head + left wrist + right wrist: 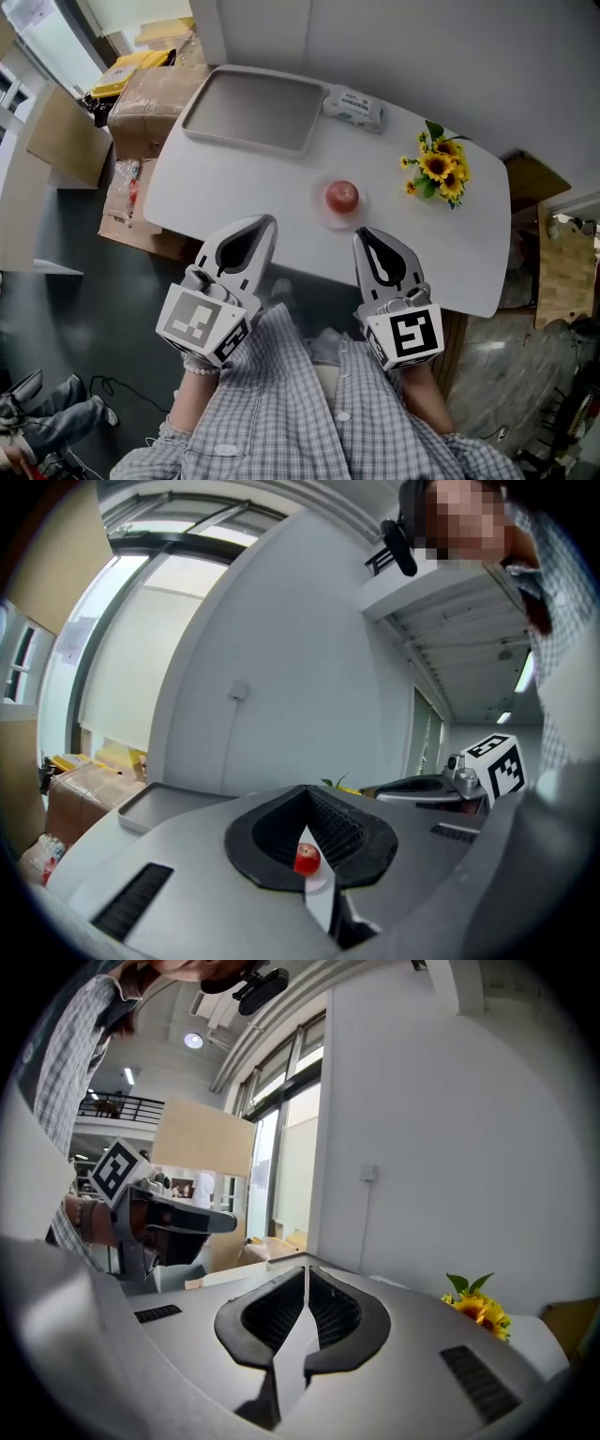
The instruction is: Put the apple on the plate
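White counter [234, 197] carries everything, and the apple [342, 196] near its middle is the mark to place things by. The grey tray [253, 108] lies beyond the apple and to its left, empty, apparently kept clear of the work.

On the near side of the apple, at the counter's edge, the left gripper [265, 221] and right gripper [361, 234] flank it, well apart from it. Each one's fingers [187, 855] [422, 1335] are pressed together with nothing between them. The left gripper view lines the apple up just past the closed tips, so that gripper seems aimed at it.

Sunflowers [441, 169] stand to the apple's right, and a soft packet [354, 108] sits beyond the apple; both look like bystanders.

The apple rests upright on what looks like a shallow clear plate [322, 211], its rim only faintly visible. If that is the plate, the task reads as done, which would explain the empty fingers.
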{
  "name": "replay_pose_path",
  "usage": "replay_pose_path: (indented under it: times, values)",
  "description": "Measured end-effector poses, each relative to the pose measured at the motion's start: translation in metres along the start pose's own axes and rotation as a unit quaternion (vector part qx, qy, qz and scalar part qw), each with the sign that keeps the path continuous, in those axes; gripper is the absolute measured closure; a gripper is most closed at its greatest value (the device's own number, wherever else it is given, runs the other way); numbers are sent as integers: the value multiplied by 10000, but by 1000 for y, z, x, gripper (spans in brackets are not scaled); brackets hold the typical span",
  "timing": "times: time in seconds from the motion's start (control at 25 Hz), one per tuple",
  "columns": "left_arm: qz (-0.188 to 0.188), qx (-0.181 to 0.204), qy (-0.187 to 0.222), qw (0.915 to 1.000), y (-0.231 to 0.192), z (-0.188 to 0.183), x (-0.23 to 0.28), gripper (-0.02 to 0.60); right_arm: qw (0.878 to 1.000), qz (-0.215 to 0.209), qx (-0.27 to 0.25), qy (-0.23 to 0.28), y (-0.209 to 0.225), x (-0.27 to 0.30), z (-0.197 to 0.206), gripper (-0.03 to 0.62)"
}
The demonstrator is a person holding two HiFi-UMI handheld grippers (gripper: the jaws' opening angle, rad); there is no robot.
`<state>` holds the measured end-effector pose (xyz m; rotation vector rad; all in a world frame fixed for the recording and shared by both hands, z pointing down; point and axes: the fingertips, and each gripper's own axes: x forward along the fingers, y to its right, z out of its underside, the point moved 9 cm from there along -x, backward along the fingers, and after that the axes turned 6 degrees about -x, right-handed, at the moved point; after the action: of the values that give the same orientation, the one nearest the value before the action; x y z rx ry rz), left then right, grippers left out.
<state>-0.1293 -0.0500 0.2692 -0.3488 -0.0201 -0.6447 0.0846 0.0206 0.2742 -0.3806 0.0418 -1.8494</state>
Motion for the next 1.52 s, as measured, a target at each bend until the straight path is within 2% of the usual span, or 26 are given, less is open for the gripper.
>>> replay_pose_path:
  times: [0.32, 0.6, 0.76, 1.0, 1.36, 1.52]
  values:
    - [618, -178, -622, 9960, -57, 9, 52, 572, 9954, 673, 280, -616, 15, 45, 18, 565]
    - [678, -694, -1161, 9885, -91, 33, 87, 572, 9833, 1201, 542, -1257, 30, 57, 46, 564]
    - [781, -777, -1482, 9828, -99, 47, 105, 572, 9764, 1351, 653, -1552, 43, 59, 65, 565]
    - [897, -708, -1854, 9760, -104, 62, 127, 572, 9709, 1245, 687, -1929, 61, 72, 93, 565]
    - [554, -927, -2293, 9673, -115, 84, 150, 572, 9675, 872, 779, -2241, 84, 90, 122, 565]
    - [466, -858, -2710, 9576, -117, 99, 164, 572, 9650, 620, 916, -2376, 94, 100, 137, 565]
